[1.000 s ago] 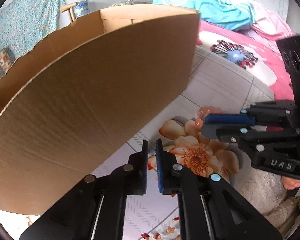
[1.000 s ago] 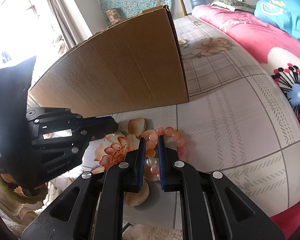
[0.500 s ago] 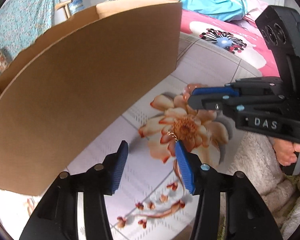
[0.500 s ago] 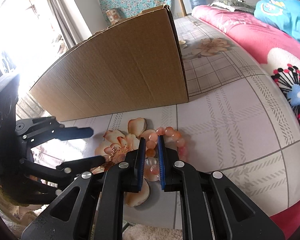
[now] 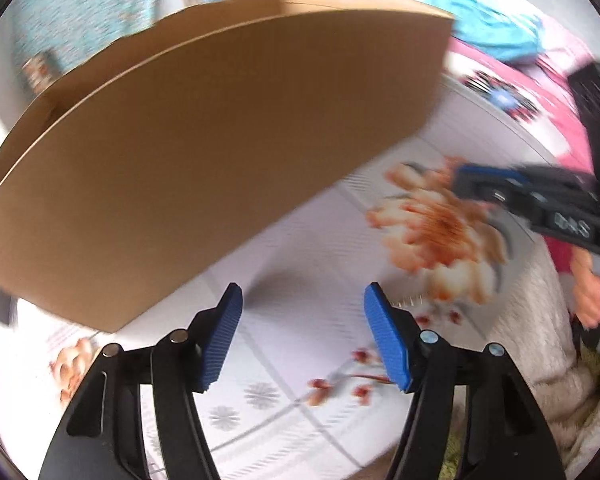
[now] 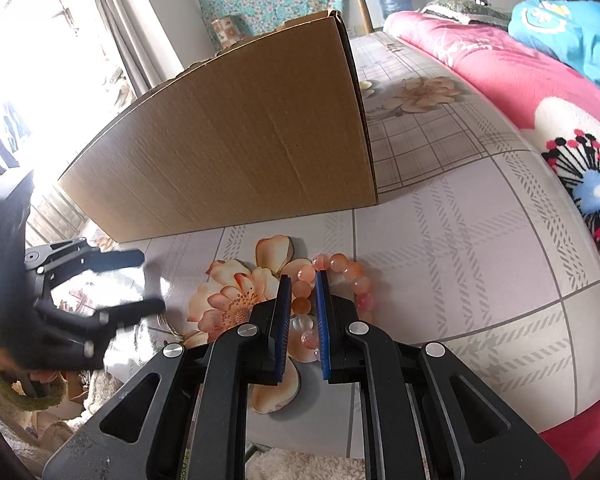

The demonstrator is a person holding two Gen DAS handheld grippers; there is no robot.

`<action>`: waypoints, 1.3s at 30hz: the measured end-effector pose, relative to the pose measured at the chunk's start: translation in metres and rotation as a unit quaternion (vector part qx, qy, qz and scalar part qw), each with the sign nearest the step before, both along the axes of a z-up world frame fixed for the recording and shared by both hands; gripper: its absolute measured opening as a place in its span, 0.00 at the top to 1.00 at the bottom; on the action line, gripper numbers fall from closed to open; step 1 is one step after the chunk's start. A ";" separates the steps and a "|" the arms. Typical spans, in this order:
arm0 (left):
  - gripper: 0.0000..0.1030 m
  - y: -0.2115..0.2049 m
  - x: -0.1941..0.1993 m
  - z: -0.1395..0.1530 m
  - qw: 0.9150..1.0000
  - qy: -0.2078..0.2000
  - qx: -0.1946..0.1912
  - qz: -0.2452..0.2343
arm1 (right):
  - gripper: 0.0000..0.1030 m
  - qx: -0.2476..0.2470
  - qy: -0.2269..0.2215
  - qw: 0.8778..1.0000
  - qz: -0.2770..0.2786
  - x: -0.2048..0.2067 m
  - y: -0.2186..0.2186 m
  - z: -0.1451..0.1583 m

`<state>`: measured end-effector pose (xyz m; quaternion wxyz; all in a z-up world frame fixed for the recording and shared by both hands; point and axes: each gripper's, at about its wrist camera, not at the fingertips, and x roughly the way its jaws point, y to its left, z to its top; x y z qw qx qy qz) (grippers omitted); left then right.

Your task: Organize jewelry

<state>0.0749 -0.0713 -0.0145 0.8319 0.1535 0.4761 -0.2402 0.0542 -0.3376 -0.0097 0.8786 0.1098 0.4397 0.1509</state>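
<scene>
A bead bracelet (image 6: 336,292) of pink, orange and clear round beads lies on the floral-print table (image 6: 460,248), near its front edge and just in front of the near right corner of an open-topped cardboard box (image 6: 236,152). The right tongs (image 6: 303,322) are almost shut and point steeply down over the near-left arc of the ring; several beads show in the narrow gap between the blue pads (image 6: 284,320), but whether the pads press on them or merely stand over them cannot be told. The left tongs (image 5: 304,336) are opening, with nothing between their pads; they hang over bare tablecloth toward the front left of the table, beside the box's long front wall. By judgement, the bracelet is light, and the beads are hard, smooth and rounded, so a single bead may squirt out of flat pads; the strand is probably elastic and limp, so the loop will sag and swing when lifted. The safer hold is across the strand, pads bearing on two neighbouring beads, closed gently to avoid chipping the glass-like beads.
</scene>
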 end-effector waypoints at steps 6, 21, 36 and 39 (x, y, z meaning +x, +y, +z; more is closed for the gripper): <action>0.40 0.021 0.009 0.007 0.997 -0.016 -0.023 0.066 | 0.90 -0.002 0.000 1.000 0.000 -0.001 0.000 0.001; 0.65 -0.001 -0.023 0.014 0.999 -0.017 -0.033 -0.016 | 0.90 -0.001 -0.001 1.000 0.001 -0.002 0.001 0.002; 0.83 -0.027 -0.021 0.001 0.998 -0.002 -0.012 -0.061 | 0.90 0.002 -0.002 1.000 -0.001 -0.005 0.000 0.004; 0.92 -0.032 -0.023 0.001 0.997 -0.006 -0.009 -0.074 | 0.90 0.002 -0.001 1.000 -0.001 -0.005 0.000 0.004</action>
